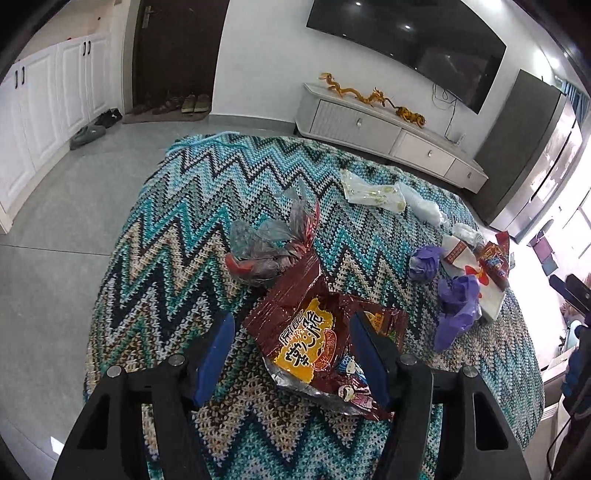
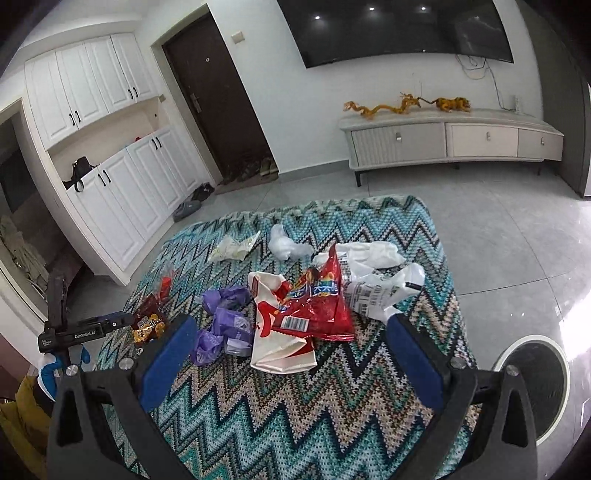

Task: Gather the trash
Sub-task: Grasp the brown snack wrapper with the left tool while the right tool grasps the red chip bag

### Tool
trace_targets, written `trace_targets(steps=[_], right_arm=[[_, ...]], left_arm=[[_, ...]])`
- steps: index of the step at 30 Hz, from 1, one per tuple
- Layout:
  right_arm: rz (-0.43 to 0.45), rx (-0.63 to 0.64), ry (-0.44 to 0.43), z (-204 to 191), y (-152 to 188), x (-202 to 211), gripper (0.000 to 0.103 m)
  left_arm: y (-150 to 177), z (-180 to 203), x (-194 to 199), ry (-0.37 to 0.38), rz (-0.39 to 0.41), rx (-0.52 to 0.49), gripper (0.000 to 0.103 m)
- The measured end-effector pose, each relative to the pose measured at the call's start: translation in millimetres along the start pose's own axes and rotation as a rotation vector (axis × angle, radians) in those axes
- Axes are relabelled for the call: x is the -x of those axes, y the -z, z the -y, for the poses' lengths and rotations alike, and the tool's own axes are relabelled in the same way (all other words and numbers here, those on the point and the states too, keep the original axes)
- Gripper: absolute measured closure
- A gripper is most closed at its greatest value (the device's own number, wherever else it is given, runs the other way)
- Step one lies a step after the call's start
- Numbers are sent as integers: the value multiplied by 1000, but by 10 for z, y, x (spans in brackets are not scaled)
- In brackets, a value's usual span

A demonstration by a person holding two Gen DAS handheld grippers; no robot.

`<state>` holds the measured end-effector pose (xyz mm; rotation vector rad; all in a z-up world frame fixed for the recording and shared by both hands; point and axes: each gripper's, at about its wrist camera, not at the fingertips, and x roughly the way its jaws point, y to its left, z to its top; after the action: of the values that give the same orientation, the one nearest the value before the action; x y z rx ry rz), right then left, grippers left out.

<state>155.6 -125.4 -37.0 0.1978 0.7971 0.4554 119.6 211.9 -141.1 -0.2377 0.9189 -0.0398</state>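
Trash lies scattered on a zigzag knitted cloth (image 1: 177,229). My left gripper (image 1: 291,328) is open, its blue pads on either side of a brown and yellow snack bag (image 1: 314,343). Beyond it lies a grey plastic bag (image 1: 266,243). My right gripper (image 2: 291,328) is open above the cloth (image 2: 295,406), just short of a red snack bag (image 2: 317,302), a white and red paper bag (image 2: 277,350) and purple plastic bags (image 2: 225,321). White wrappers (image 2: 373,254) lie farther back. The left gripper (image 2: 96,326) shows at the left of the right wrist view.
A white TV cabinet (image 2: 450,140) with dragon figures stands against the far wall under a TV (image 2: 391,26). White cupboards (image 2: 110,177) and a dark door (image 2: 218,99) are to the left, with shoes on the grey tile floor. A round white bin (image 2: 535,384) stands at the right.
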Motion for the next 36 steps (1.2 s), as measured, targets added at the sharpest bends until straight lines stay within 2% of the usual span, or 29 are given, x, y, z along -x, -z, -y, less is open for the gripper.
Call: trace_targets(steps=[2,8,10,12,13,15,16,18,23,28,36], right_arm=[[-36,-8,-8,25,-26,-193,3],[-110,-62,-5,184,-113,-676,22],[-127,-76,-3,223,-117,-789,30],[-142,-89,-8,265,-113,-869,34],[-150,-93,-6,280,-104,-909,35],[-167,-98,-17,297,-69,-968,44],[-168,-99,-22,299,-56,-979,45],[-169,-102,-36,304,-24,-968,55],[-165,-98,-48,269,42,-872,64],[-171,-73,-56,171,147,-710,66],[-152,-65,-66,71,325,-302,67]], left_arm=[[1,-10,-56,9,-13,4,44],[33,-42,-198,50,-52,20,59],[45,-32,-230,58,-62,21,68],[51,-21,-251,77,-69,25,83],[50,-9,-264,82,-73,28,85],[55,13,-268,84,-76,23,93],[57,31,-265,86,-76,20,94],[73,66,-235,79,-67,15,97],[101,102,-111,69,-42,23,100],[155,107,50,79,-25,32,101],[256,212,460,109,48,3,101]])
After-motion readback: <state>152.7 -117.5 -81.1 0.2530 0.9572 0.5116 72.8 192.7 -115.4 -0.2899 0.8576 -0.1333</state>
